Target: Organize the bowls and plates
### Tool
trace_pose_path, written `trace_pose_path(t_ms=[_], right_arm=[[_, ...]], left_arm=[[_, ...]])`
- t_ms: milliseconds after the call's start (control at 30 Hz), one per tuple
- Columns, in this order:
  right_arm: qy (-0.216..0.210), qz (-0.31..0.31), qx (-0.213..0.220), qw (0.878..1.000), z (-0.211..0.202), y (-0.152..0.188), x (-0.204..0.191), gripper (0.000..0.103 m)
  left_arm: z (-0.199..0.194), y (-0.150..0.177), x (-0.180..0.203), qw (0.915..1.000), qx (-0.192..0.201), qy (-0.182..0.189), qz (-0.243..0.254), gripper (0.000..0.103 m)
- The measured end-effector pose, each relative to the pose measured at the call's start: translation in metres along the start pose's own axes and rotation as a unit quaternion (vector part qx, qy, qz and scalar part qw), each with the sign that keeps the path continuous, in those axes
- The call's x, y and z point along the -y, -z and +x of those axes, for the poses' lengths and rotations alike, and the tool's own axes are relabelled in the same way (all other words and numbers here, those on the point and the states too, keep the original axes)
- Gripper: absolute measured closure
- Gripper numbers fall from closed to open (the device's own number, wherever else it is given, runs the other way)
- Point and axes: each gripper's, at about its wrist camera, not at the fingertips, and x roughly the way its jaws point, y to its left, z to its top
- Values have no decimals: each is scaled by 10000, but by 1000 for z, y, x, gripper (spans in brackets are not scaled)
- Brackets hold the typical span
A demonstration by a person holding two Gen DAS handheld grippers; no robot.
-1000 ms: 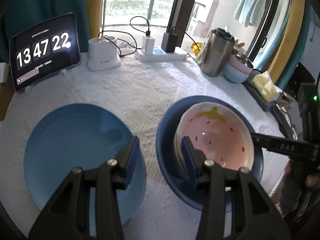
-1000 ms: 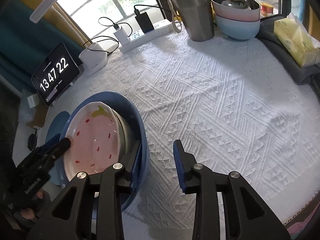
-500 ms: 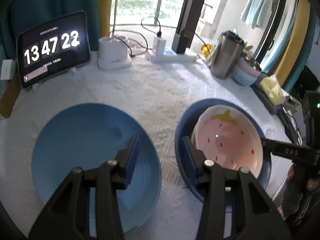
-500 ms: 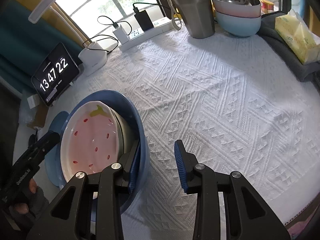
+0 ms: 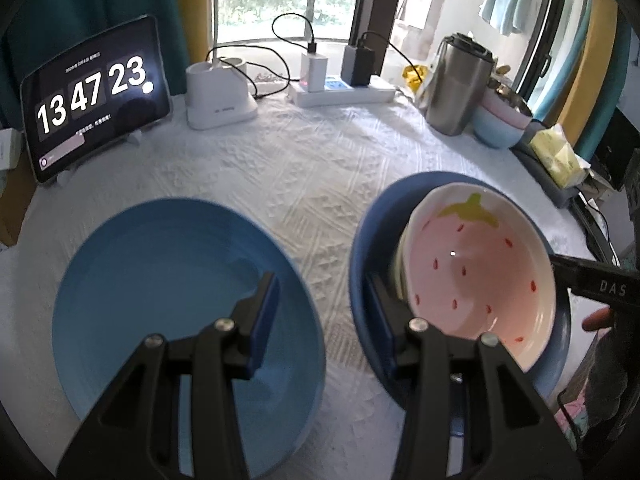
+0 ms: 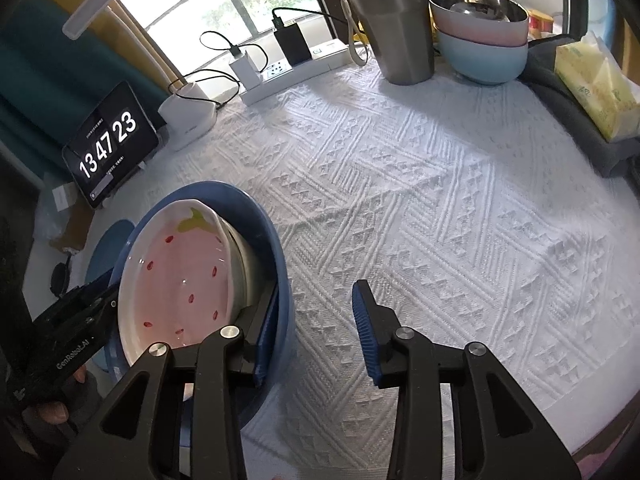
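A dark blue bowl holds a white bowl with a pink strawberry bowl nested on top. A light blue plate lies to its left. My left gripper is open. One finger hangs over the plate and the other just inside the dark bowl's left rim. My right gripper straddles the dark bowl's right wall, and its jaws are opening. The outer pad stands clear of the wall, over the cloth.
A white textured cloth covers the table. Along the back stand a tablet clock, a white charger base, a power strip, a steel tumbler and stacked pink and blue bowls. A tissue pack lies at the right edge.
My left gripper has swung left, its right finger leaving the strawberry bowl's rim for the dark bowl's left edge. The right gripper's jaws have widened a little.
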Motion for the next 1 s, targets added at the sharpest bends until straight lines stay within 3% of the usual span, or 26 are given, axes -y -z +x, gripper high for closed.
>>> trace_pose_path(t_ms=[333, 467, 533, 600, 767, 1000], right_arm=[[-215, 526, 204, 9982, -1, 6, 13, 59], [-294, 635, 408, 9967, -2, 10, 13, 60], [-276, 558, 430, 9971, -3, 10, 10, 64], [-290, 480, 409, 9976, -3, 9, 7, 72], [-117, 79, 498, 9987, -6, 10, -11, 95], [-98, 185, 453, 9988, -6, 10, -9, 96]], left_arm=[[1, -1, -1, 10000, -33, 39, -31, 58], [-1, 1, 1, 9999, 17, 116, 2, 66], [-2, 1, 7, 9998, 48, 204, 68, 84], [-3, 2, 16, 9996, 99, 164, 202, 94], [-3, -1, 18, 9998, 96, 102, 171, 95], [-4, -1, 21, 9997, 105, 78, 204, 95]])
